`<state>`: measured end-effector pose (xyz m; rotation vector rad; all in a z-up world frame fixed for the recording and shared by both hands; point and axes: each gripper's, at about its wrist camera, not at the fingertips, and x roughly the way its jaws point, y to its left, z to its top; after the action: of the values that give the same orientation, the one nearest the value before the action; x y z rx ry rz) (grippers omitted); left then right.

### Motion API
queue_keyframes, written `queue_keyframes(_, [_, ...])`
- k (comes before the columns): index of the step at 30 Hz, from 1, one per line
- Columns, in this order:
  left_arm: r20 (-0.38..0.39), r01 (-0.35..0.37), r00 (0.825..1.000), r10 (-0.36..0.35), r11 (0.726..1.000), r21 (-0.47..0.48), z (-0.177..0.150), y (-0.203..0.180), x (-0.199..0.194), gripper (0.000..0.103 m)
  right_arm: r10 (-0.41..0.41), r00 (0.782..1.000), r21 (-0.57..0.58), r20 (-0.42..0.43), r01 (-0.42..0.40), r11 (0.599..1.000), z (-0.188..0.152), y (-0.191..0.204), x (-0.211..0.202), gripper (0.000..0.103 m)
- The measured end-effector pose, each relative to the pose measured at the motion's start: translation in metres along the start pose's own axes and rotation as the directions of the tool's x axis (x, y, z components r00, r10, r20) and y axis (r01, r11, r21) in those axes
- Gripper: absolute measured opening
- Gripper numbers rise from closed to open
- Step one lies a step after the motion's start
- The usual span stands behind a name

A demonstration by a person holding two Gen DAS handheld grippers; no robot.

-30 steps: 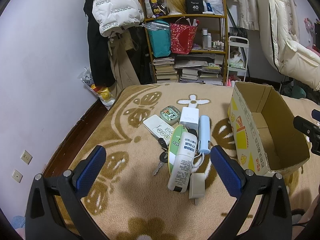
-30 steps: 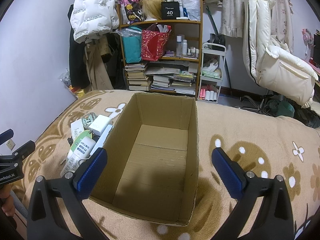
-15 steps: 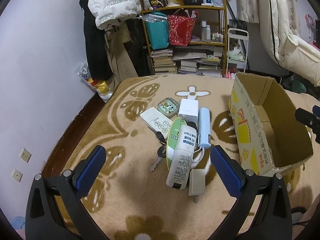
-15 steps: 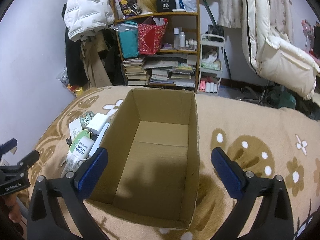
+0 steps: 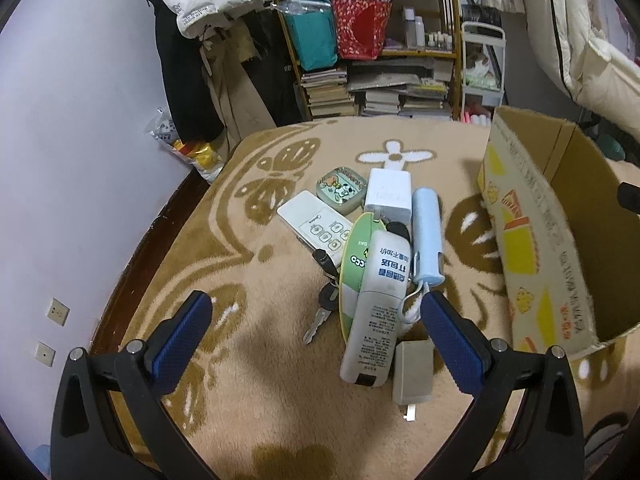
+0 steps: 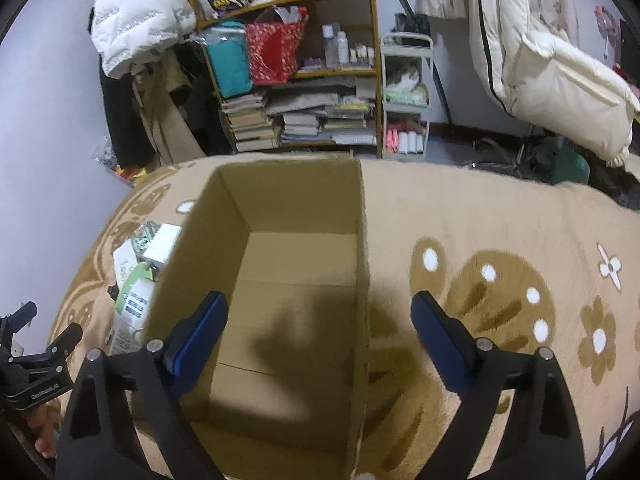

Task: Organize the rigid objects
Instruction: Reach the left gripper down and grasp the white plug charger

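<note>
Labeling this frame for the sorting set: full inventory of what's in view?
cardboard box: 1, brown, open and empty, on blanket right of pile
white bottle: 1, lying atop pile
blue tube: 1, light blue, right of bottle
green disc: 1, under bottle
remote: 1, white, pile's left
white box: 1, pile's far end
cartoon tin: 1, green, beside white box
charger: 1, grey, near end
keys: 1 bunch, left of bottle
bookshelf: 1, wooden, back wall
left tool: open
right tool: open, jaws just closing slightly, nothing between
</note>
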<state>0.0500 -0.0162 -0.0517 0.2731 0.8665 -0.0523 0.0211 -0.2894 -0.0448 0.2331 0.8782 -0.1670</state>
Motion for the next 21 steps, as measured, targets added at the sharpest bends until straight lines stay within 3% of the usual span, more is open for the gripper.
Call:
queue_keyframes(8, [-0.059,0.023,0.998,-0.023,1.000,-0.012,0.002,-0.005,0.023,0.103,-0.005,0.997,0.028,-0.074,0.007,1.000,-0.001,-0.011,0.016,0.088])
queue_keyframes(13, [-0.081,0.029,0.996,-0.028,1.000,0.007,0.000,-0.012,0.032,0.103,-0.027,0.992,0.004,-0.126,0.027,1.000,-0.005,-0.010,0.026,0.063])
queue_keyframes(18, [-0.094,0.036,0.995,-0.032,0.999,0.040,-0.002,-0.020,0.037,0.103,-0.053,0.986,-0.035,-0.157,0.048,0.998,-0.008,-0.006,0.033,0.029])
queue_keyframes(21, [-0.098,0.040,0.995,-0.035,0.998,0.049,-0.004,-0.022,0.038,0.103,-0.069,0.982,-0.051,-0.173,0.061,0.997,-0.010,-0.005,0.035,0.015])
